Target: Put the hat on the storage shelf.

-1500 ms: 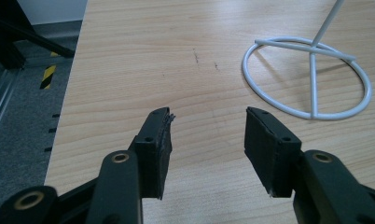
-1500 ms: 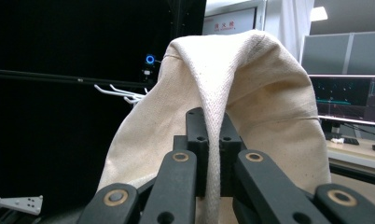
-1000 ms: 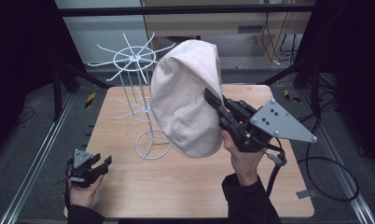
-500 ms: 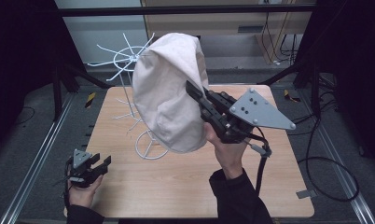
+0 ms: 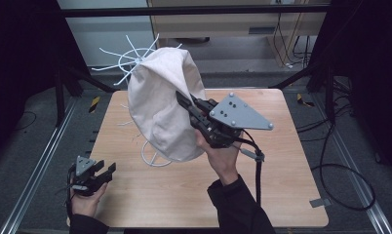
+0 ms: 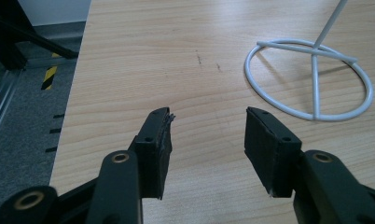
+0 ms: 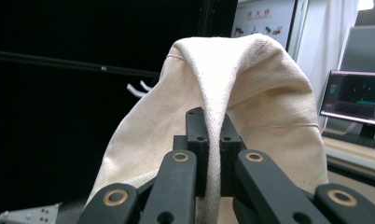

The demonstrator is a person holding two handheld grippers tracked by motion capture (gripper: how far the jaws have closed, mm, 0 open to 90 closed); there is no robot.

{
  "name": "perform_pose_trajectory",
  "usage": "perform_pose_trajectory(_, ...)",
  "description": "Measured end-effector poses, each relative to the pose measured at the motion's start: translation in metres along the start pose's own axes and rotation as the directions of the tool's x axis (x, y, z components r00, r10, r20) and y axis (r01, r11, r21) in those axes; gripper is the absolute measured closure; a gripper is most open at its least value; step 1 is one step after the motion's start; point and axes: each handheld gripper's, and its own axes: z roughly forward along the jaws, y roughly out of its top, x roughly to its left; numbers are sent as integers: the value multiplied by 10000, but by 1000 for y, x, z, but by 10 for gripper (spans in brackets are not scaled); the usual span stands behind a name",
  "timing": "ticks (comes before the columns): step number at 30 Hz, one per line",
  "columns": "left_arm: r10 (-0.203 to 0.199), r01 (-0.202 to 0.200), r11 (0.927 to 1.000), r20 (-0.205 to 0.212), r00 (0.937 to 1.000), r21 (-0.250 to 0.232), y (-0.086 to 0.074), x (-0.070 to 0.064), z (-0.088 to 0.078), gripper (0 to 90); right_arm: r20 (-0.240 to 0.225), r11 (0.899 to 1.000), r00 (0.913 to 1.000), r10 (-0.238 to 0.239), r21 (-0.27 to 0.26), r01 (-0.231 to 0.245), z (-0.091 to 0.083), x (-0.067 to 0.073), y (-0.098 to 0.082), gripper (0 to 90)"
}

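At centre frame in the high view, my right gripper [image 5: 186, 103] has its jaws clamped on a fold of the cream bag [image 5: 160, 112], held up over the white wire rack [image 5: 135, 58]. Right gripper view confirms it: a thin ridge of canvas [image 7: 213, 154] pinched between the pads, nothing more.

Risks, as I judge them:
- Pinch is narrow. If the cloth drags on a rack prong, the fold could slide out and the bag drop.
- Bag hides most of the rack from above. I cannot tell whether any prong is inside the cloth or just behind it, so a blind push could snag the fabric or miss the hook.
- Rack looks light, on a thin ring base [image 6: 311, 79]. A sideways pull through the bag may tip or slide it across the table [image 5: 282, 195].
- Left gripper [image 5: 102, 171] sits at lower left of the frame, jaws apart over bare wood, holding nothing, well apart from the rack, so nothing steadies the base.

Bag: off-white woven canvas, stitched seams, limp, rounded and bulging, hanging in soft folds.
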Motion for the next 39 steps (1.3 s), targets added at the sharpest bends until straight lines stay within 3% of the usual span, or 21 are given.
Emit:
perform_pose_trajectory(6, 32, -32, 10000, -8, 10000, 20, 0, 0, 0, 505, -26, 9994, 9998, 196, 302, -195, 0, -1, -18, 881)
perform_pose_trajectory(22, 53, -53, 10000, 23, 10000, 64, 0, -1, 1, 504, -182, 9943, 9987, 477, 962, -458, -4, -1, -46, 877)
perform_pose_trajectory(39, 57, -57, 9999, 48, 10000, 107, -1, -1, 1, 503, -18, 9749, 9984, 574, 2157, -556, 15, -2, -63, 832)
